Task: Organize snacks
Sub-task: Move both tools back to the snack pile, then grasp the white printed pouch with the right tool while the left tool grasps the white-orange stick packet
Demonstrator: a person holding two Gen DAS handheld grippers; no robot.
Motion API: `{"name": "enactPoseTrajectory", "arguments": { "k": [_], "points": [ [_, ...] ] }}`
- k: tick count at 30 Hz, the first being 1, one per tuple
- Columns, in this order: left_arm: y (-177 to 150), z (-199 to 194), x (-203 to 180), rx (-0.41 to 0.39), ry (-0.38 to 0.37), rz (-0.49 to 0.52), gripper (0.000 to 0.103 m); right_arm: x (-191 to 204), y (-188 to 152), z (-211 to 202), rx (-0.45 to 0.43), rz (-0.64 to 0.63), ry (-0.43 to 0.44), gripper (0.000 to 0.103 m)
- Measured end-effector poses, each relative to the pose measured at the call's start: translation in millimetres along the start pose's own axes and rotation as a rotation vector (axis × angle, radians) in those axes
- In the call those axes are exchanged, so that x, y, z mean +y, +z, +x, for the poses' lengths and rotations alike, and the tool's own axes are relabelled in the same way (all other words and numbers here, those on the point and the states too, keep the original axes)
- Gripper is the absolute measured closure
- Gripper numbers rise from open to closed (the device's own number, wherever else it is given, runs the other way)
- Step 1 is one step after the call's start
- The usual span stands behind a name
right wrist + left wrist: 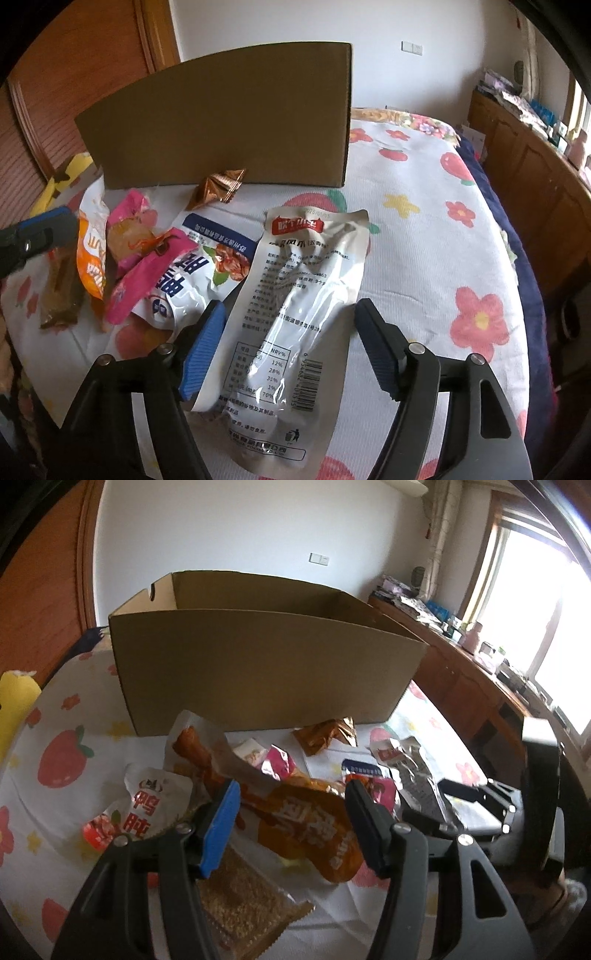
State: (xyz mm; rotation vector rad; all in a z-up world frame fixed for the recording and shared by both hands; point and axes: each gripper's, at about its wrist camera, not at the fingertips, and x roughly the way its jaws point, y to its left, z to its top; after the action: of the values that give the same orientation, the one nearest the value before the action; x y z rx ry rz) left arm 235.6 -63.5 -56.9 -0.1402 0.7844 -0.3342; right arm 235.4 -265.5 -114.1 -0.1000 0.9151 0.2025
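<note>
Right gripper (288,332) has its fingers spread wide, one either side of a silver vacuum pouch (295,317) lying flat on the bed; the pads aren't pressing on it, so it's just sitting between them. Left gripper (291,812) is about half open over an orange snack packet (314,834), one finger on each side, and I honestly can't tell whether the pads touch it or just hang above it. Working out toward the cardboard box (258,672): under the left finger there's a clear packet of something grainy and brown (243,904), beside it a white packet with red characters (147,805), and closer to the box a pink wrapper (277,762). A blue-and-white packet (207,266) lies next to the silver pouch, on the box side. A crumpled gold wrapper (218,186) sits right against the front wall of the box. The whole lot is on a strawberry-and-flower bedsheet (424,221), and the box is open on top, at the far end of the pile.
</note>
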Motion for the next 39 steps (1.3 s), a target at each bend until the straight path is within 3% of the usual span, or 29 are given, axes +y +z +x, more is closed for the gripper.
{"name": "enactPoseTrajectory", "arguments": {
  "k": [8,14,20,26,34,39],
  "points": [
    [9.6,11.1,5.7,0.02,0.055,-0.042,0.043,4.5,-1.4,1.4,-0.006,-0.007,-0.011,0.027],
    [16.0,16.3,5.7,0.03,0.169,-0.023,0.042,4.2,-1.5,1.2,-0.006,-0.006,-0.011,0.027],
    [14.0,7.4,7.6,0.055,0.185,0.007,0.042,4.2,-1.4,1.2,-0.006,-0.006,-0.01,0.027],
    [5.5,-9.2,20.5,0.094,0.166,-0.01,0.042,4.4,-1.7,0.9,-0.008,-0.001,-0.005,0.027],
    [-14.8,-3.3,33.4,0.158,0.068,-0.107,0.043,4.9,-2.1,1.6,-0.007,-0.006,-0.012,0.027],
    [-12.2,-0.8,37.2,0.139,0.063,-0.117,0.043,6.0,-2.8,2.2,-0.007,-0.007,-0.013,0.027]
  ]
}}
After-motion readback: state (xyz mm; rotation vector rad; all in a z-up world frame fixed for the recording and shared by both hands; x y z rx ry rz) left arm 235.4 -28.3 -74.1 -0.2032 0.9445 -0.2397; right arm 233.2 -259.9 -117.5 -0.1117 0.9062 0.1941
